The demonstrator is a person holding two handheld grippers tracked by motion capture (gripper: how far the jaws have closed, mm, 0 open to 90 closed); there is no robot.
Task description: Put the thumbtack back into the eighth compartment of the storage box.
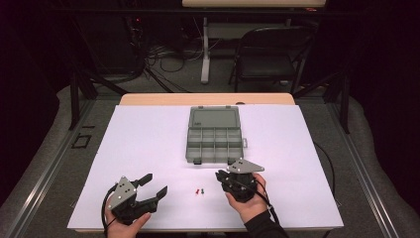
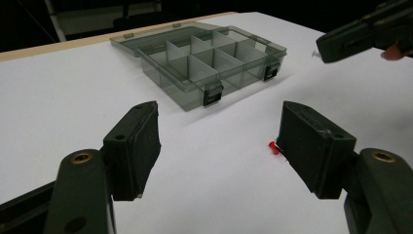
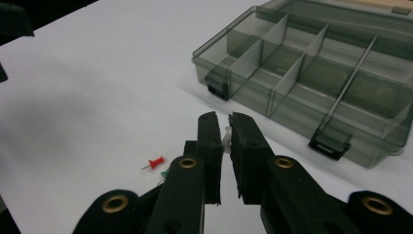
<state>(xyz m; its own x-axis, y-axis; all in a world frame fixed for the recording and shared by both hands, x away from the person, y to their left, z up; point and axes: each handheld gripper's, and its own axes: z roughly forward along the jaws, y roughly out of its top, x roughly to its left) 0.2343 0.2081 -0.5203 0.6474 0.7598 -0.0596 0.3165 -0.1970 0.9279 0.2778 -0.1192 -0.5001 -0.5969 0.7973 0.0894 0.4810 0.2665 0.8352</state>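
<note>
1. Smoky grey plastic makes up the organiser box (image 1: 215,135) in the high view; it lies open on the white table (image 1: 143,148), just ahead of the right gripper (image 1: 221,175). A red pushpin (image 1: 202,190) and a green pushpin (image 1: 196,191) lie close together on the table, just to that gripper's left, between it and the left gripper (image 1: 153,185), whose jaws stand spread.
2. Left gripper view: its own jaws gape wide with nothing between them. The red pushpin (image 2: 273,146) lies right by the right-hand jaw's tip, and the organiser box (image 2: 204,63) sits farther ahead.
3. Right gripper view: the jaws are pressed almost together, pinching a small white pushpin (image 3: 227,137). The red pushpin (image 3: 156,163) lies just left of the jaws, the green pushpin (image 3: 164,173) peeks out beside it, and the organiser box (image 3: 311,83) stands ahead to the right.
</note>
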